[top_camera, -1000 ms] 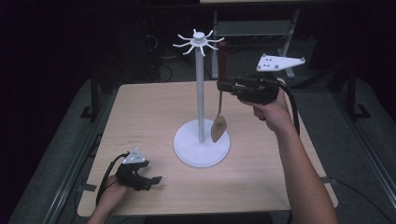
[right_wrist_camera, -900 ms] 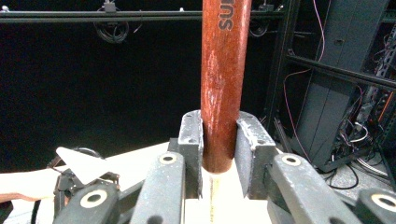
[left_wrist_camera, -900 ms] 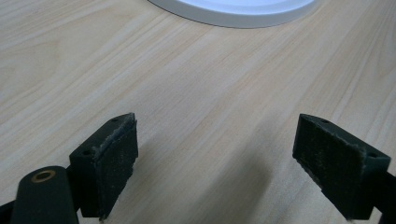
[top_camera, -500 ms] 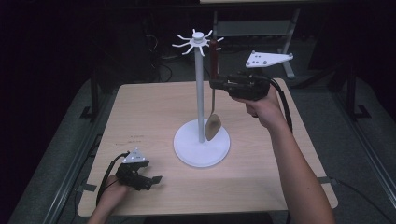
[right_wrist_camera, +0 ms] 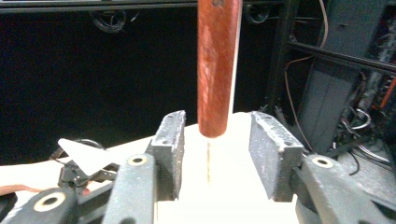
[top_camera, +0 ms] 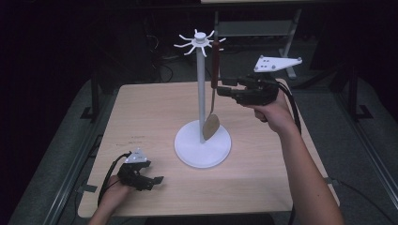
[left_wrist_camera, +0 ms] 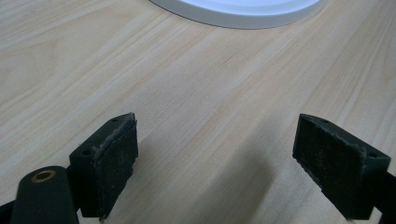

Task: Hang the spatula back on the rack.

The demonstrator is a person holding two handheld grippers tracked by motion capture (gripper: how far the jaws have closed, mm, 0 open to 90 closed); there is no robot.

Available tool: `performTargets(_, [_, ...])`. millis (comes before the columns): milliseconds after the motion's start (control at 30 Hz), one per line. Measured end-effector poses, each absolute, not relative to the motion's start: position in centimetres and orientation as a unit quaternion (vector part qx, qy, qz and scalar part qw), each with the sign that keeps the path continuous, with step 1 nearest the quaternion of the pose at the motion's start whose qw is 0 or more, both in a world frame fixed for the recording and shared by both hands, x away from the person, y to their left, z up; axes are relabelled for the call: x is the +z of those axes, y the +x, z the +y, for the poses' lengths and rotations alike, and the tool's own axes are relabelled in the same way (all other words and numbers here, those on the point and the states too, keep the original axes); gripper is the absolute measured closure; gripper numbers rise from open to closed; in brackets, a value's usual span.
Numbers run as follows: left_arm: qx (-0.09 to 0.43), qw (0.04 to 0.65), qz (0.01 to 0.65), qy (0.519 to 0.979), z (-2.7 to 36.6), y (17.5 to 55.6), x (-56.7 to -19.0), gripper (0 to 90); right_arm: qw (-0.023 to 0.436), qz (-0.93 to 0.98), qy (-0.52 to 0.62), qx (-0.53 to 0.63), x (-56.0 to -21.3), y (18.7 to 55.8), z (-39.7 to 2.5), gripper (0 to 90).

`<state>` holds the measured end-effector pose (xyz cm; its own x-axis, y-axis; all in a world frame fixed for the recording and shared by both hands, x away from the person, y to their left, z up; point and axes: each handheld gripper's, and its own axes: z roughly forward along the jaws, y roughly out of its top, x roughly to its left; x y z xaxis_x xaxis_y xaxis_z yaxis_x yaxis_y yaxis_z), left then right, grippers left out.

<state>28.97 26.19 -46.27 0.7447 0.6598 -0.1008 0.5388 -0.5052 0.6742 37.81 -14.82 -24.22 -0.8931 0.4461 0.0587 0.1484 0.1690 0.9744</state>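
Table (top_camera: pixel 141 117): pale wood-grain top, smooth, matt. Stand (top_camera: pixel 201 93): white, smooth, looks plastic, slight sheen on base. Spatula (top_camera: pixel 214 84): glossy reddish-brown wooden handle, thin metal shank, dull blade. Left gripper (left_wrist_camera: pixel 219 158) pads (left_wrist_camera: pixel 112 163): black, rough, scuffed, matt.

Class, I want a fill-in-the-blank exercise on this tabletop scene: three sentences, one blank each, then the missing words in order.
1. The spatula with the reddish-brown handle hangs from the white ____.
2. The right gripper has its jaws open on either side of the spatula's thin ____ just below the handle.
3. The left gripper rests low over the wooden table with its jaws ____.

Missing words: stand; shaft; open
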Motion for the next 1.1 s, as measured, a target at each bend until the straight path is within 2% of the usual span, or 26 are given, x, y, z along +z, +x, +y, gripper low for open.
performTargets(267, [0.083, 0.358, 0.349, 0.862, 26.2, 28.9, -46.3, 13.9, 0.131, 0.750, 0.228, 0.606, -25.8, 37.4, -17.3, 44.8])
performTargets(833, [0.086, 0.358, 0.347, 0.862, 26.1, 28.8, -46.3, 13.9, 0.148, 0.750, 0.280, 0.581, -29.9, 36.7, -20.7, 34.2])
performTargets(1100, [0.086, 0.359, 0.348, 0.862, 26.2, 28.8, -46.3, 13.9, 0.147, 0.759, 0.299, 0.560, -31.9, 36.4, -21.7, 32.1])
